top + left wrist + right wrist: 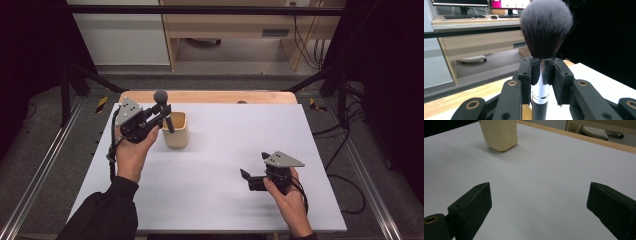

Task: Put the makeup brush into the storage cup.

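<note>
the left gripper point(162, 116) is held up in the person's left hand point(132, 150), near the far left corner of the counter point(225, 150). its fingers point(524, 80) are clamped on a makeup brush point(164, 110). they squeeze the shiny silver part of the brush, just under the soft dark hairs. the brush stands almost upright, a bit tilted, with the fluffy round head on top. its black handle points down over the cup point(176, 130), and it looks like the low end reaches into the cup's open top, but i cannot tell if it touches the cup.

the cup is cream colored and stands upright on the counter, just beside the left gripper, near the far edge and left of the middle.

the middle of the counter is white and flat.

the right gripper point(246, 175) is held low in the person's right hand point(287, 197), near the near right corner of the counter, well apart from the cup. its fingers point(474, 205) are wide apart with just the white counter between them. they point toward the cup.
</note>
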Demonstrator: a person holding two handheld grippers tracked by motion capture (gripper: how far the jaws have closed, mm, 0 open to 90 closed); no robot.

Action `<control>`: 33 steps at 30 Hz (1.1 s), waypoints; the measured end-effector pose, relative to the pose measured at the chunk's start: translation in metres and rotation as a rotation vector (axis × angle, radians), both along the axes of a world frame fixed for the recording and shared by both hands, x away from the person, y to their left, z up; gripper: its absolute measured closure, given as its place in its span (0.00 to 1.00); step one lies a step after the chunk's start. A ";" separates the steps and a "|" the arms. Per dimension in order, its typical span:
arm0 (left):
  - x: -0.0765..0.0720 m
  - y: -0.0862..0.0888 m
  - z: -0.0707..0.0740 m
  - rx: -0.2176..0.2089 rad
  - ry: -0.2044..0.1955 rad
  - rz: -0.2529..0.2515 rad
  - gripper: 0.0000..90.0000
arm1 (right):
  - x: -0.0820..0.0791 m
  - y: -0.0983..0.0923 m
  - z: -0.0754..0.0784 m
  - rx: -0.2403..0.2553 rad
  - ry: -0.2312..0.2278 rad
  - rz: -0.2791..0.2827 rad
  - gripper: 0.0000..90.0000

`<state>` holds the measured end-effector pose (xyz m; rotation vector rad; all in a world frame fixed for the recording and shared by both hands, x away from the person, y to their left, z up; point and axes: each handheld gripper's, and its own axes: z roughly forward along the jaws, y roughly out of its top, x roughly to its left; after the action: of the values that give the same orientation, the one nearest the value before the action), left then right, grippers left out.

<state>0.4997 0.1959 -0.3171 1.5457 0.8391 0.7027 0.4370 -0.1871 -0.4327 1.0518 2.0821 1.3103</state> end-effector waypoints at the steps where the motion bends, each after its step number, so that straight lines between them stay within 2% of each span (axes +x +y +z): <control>1: 0.000 0.000 0.000 0.000 0.000 0.000 0.79 | 0.000 0.000 0.000 0.000 0.000 0.000 0.07; 33: 0.015 -0.001 -0.007 0.003 0.003 0.020 0.79 | -0.007 -0.012 -0.004 0.011 0.009 -0.024 0.07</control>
<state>0.5144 0.1945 -0.3241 1.5438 0.8568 0.7164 0.4300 -0.1991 -0.4372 1.0860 2.0652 1.3087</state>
